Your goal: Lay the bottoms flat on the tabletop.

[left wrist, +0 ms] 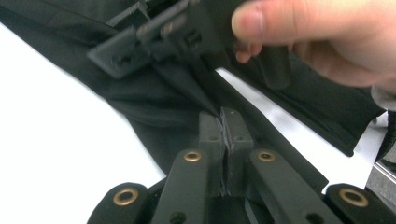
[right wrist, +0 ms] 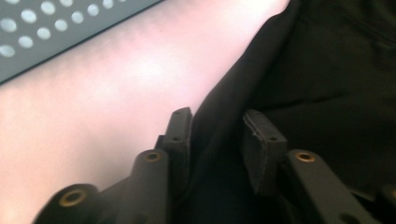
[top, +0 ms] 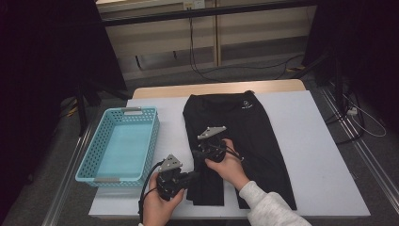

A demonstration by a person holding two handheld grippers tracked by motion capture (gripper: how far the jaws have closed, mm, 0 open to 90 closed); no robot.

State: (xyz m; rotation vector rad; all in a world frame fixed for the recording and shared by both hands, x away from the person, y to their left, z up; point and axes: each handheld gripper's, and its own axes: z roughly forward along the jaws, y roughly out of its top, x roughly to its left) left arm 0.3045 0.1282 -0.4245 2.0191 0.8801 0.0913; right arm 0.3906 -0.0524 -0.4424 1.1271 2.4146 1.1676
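A pair of black fabric trousers (top: pixel 235 141) lies flat on the white counter (top: pixel 320 155), with the waistband at the far side and the two legs coming toward the person. To the left of it stands an empty light blue plastic basket with perforated walls (top: pixel 89 160), probably the place where the folded garment should go at the end.

The left gripper (top: pixel 190 178) is clenched on the outer edge of the left trouser leg, near its lower end. I think it holds this edge so that the leg can be lifted and folded over without slipping. The right gripper (top: pixel 200 153) is a little farther up the same leg. Its jaws stand on both sides of a raised fold of cloth, but a gap is visible at one pad, so the grasp is not yet complete; the pads do not press the cloth.

The high view gives the whole layout: the garment, the basket beside it, and both hands close together at the left leg. It cannot show the jaws. The left gripper view (left wrist: pixel 223 122) shows the pads closed tightly with thin cloth between them, and the other hand just beyond. The right gripper view (right wrist: pixel 217 128) shows the gap and the basket wall nearby.
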